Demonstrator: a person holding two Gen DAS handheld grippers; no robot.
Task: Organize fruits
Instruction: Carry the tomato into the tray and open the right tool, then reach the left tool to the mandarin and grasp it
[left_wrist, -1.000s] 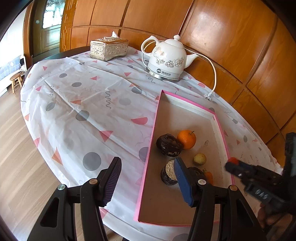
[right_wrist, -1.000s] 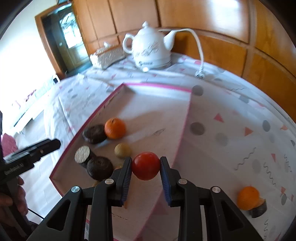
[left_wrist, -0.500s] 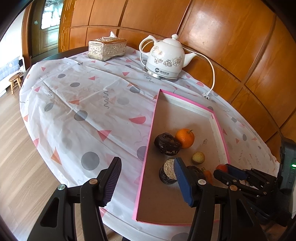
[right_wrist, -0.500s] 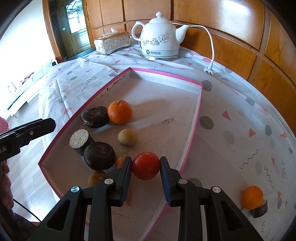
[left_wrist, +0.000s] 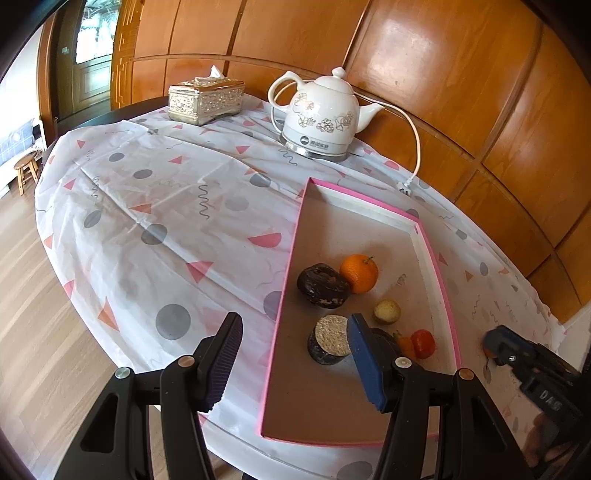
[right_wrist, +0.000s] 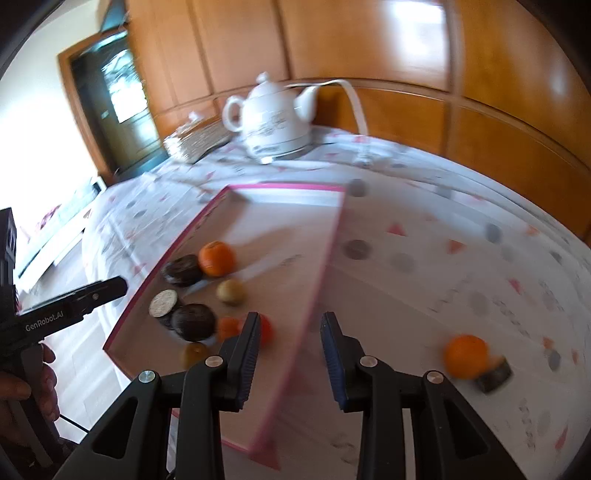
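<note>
A pink-rimmed tray (left_wrist: 291, 254) (right_wrist: 325, 258) holds an orange (left_wrist: 359, 273) (right_wrist: 217, 258), a dark round fruit (left_wrist: 323, 285), a dark cut-topped fruit (left_wrist: 330, 339), a small yellowish fruit (left_wrist: 386, 312) and a red tomato (left_wrist: 423, 343) (right_wrist: 266, 328). My right gripper (right_wrist: 290, 347) (left_wrist: 506, 345) hovers over the tray's right rim. Its jaws are opening with nothing between them, and the tomato lies just past its left finger. My left gripper (left_wrist: 293, 354) (right_wrist: 107, 288) stands open and empty above the tray's near left rim. A second orange (right_wrist: 465, 356) rests on the cloth outside the tray, beside a dark piece (right_wrist: 493, 374).
A white kettle (left_wrist: 321, 118) with its cord and a silver tissue box (left_wrist: 206, 99) stand at the back of the round table. Wood panelling runs close behind it. The patterned cloth (left_wrist: 155, 221) is bare on the left, and the floor drops away past the table edge.
My right gripper has let go of the red tomato, which now lies in the tray, and has drawn back to the right with wider jaws. The left gripper has not moved.
</note>
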